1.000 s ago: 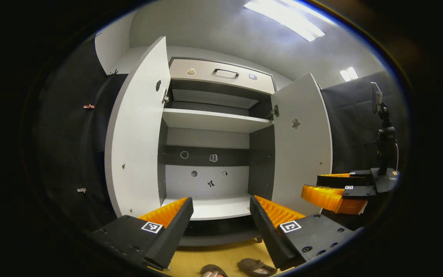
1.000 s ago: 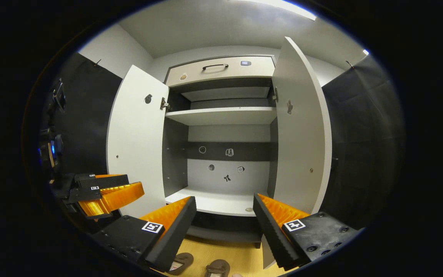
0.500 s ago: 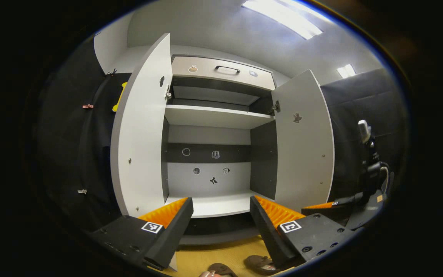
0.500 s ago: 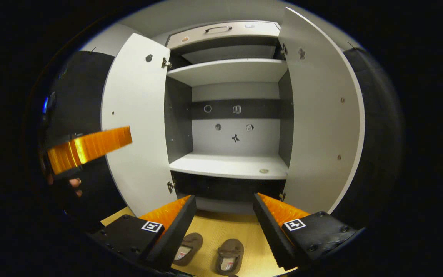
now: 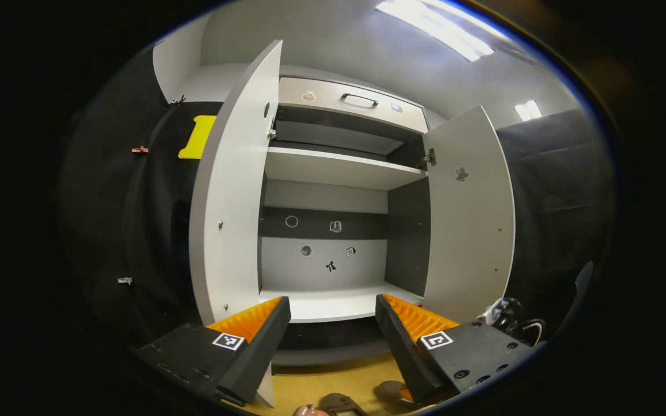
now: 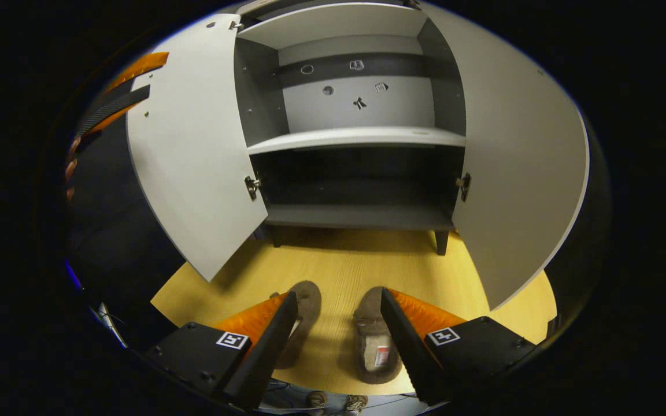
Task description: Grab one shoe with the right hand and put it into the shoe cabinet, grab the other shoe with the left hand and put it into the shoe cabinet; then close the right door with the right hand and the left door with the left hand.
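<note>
- R gripper (image 6: 339, 323), fingers wide, empty, above 2 brown slip-on shoes on yellow wood floor; nearer shoe (image 6: 374, 338) lies betw fingers, long axis toward open grey cabinet (image 6: 362, 136).
- L gripper (image 5: 333, 329) wide, empty, faces shelves.

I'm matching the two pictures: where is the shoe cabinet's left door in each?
Left gripper view: the left door stands open left of centre, seen nearly edge-on.
Right gripper view: the same door fills the upper left, swung wide.
Shared landmark: the black bow-shaped sticker on the cabinet's back panel.
</note>
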`<state>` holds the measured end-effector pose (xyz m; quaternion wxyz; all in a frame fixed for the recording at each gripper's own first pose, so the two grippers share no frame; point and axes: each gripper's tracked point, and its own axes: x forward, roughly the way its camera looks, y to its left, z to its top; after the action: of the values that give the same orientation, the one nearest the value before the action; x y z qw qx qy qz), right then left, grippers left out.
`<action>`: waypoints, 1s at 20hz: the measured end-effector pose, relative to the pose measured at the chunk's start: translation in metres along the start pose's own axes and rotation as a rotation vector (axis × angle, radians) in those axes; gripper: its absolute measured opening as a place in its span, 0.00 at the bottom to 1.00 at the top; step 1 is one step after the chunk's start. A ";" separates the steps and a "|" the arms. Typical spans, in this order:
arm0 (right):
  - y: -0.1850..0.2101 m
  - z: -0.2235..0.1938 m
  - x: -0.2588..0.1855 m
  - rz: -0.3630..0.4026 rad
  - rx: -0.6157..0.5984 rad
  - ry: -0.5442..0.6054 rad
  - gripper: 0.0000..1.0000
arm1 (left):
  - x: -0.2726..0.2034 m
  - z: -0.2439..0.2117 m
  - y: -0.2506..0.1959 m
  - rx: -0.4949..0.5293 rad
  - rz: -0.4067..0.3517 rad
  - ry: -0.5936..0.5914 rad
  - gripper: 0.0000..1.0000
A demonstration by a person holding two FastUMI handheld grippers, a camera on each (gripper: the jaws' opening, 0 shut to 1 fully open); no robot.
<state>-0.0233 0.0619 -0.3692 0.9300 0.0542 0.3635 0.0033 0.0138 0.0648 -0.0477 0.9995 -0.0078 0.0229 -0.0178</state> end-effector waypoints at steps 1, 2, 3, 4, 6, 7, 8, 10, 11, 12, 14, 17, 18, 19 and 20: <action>-0.003 -0.016 0.005 -0.008 0.000 0.031 0.96 | 0.000 -0.001 0.003 -0.004 0.004 0.002 0.94; -0.005 -0.030 0.011 -0.014 0.002 0.053 0.94 | 0.000 -0.003 0.006 -0.007 0.008 0.003 0.94; -0.009 -0.044 0.017 -0.025 0.004 0.075 0.93 | 0.000 -0.004 0.009 -0.007 0.010 0.004 0.94; -0.011 -0.056 0.023 -0.030 0.010 0.095 0.90 | 0.001 -0.006 0.010 -0.006 0.013 0.008 0.94; -0.012 -0.079 0.032 -0.027 0.027 0.140 0.87 | 0.001 -0.011 0.014 0.007 0.018 0.027 0.94; -0.016 -0.090 0.038 -0.033 0.033 0.159 0.86 | 0.001 -0.014 0.014 0.016 0.020 0.036 0.94; -0.019 -0.099 0.045 -0.039 0.033 0.173 0.82 | 0.000 -0.017 0.015 0.024 0.023 0.045 0.94; -0.024 -0.111 0.057 -0.040 0.046 0.188 0.82 | -0.001 -0.019 0.016 0.038 0.026 0.054 0.94; -0.024 -0.117 0.063 -0.036 0.058 0.201 0.81 | -0.002 -0.020 0.017 0.044 0.028 0.055 0.94; -0.024 -0.120 0.067 -0.029 0.071 0.208 0.76 | -0.002 -0.020 0.017 0.051 0.030 0.054 0.94; -0.024 -0.126 0.081 -0.023 0.084 0.211 0.73 | -0.003 -0.020 0.017 0.064 0.032 0.055 0.94; -0.031 -0.119 0.097 -0.048 0.052 0.174 0.64 | -0.003 -0.024 0.018 0.084 0.031 0.071 0.94; -0.033 -0.119 0.103 -0.055 0.041 0.172 0.58 | -0.003 -0.027 0.016 0.085 0.021 0.080 0.94; -0.033 -0.118 0.108 -0.057 0.036 0.172 0.56 | -0.003 -0.029 0.014 0.080 0.010 0.087 0.94; -0.037 -0.118 0.113 -0.071 0.030 0.168 0.56 | -0.003 -0.031 0.013 0.073 0.003 0.090 0.94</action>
<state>-0.0218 0.0423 -0.5353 0.8949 0.0548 0.4418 -0.0306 0.0100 0.0773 -0.0788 0.9971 0.0296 0.0674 -0.0175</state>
